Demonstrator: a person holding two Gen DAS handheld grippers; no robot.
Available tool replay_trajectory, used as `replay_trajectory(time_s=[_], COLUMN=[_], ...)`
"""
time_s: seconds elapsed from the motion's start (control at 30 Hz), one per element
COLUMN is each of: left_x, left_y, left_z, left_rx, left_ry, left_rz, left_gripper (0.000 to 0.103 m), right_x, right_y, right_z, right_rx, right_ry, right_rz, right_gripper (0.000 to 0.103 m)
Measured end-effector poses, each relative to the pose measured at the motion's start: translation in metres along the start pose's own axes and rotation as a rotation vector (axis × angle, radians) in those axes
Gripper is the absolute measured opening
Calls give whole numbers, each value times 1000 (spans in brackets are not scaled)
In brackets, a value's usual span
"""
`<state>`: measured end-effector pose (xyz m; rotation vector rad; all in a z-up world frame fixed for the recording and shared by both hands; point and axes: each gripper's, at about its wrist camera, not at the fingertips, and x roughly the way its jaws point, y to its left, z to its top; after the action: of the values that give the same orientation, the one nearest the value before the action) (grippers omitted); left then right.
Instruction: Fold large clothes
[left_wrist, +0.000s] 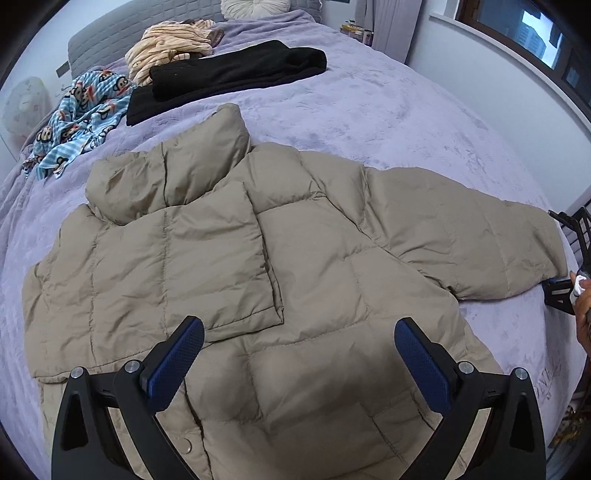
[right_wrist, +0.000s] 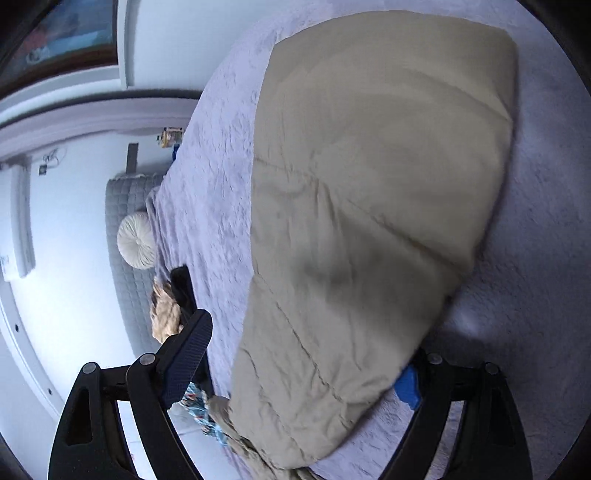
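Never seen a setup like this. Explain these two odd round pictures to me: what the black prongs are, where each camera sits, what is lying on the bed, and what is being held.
No robot here: a person carries a handheld two-finger gripper in each hand, each with a fisheye camera looking along its fingers.

The left gripper hovers open and empty above a beige quilted puffer jacket spread on the lavender bedspread, one sleeve already folded across.

The right gripper has the jacket's other sleeve between its fingers; how tightly is unclear.

Behind lie folded black clothes, a cream striped garment and a blue cartoon-print garment.
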<state>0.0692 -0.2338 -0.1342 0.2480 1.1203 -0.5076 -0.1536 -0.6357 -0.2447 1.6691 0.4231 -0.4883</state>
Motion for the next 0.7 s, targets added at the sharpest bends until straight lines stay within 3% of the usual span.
replay_trajectory(time_s=[0.03,0.1,0.17,0.2,0.3,0.43,0.53,0.7], left_x=[0,1,1,0,0,2,0,-7], left_y=[3,12,23,29,49,78,100,146], left_z=[1,2,3,3,4,3,-1,-10], left_rx=[-10,-34,-68,-87,-140,-183,-207,-281], left_ry=[-1,1,6,6,12,44,34,27], left_rz=[11,22,25,26,34,32,56,69], left_gripper=[103,103,103,103,103,103,103,103], right_x=[2,8,16,20,22,34,57,106], right_y=[0,1,7,14,45,111,169,248], right_z=[3,7,5,2,-10,-45,-96,-225], right_rx=[37,94,87,63,-54,-320,-534,-965], right_ry=[-3,12,51,61,51,93,149,269], right_rz=[32,65,51,41,21,-3,2,18], right_gripper=[87,68,14,6,6,6,6,6])
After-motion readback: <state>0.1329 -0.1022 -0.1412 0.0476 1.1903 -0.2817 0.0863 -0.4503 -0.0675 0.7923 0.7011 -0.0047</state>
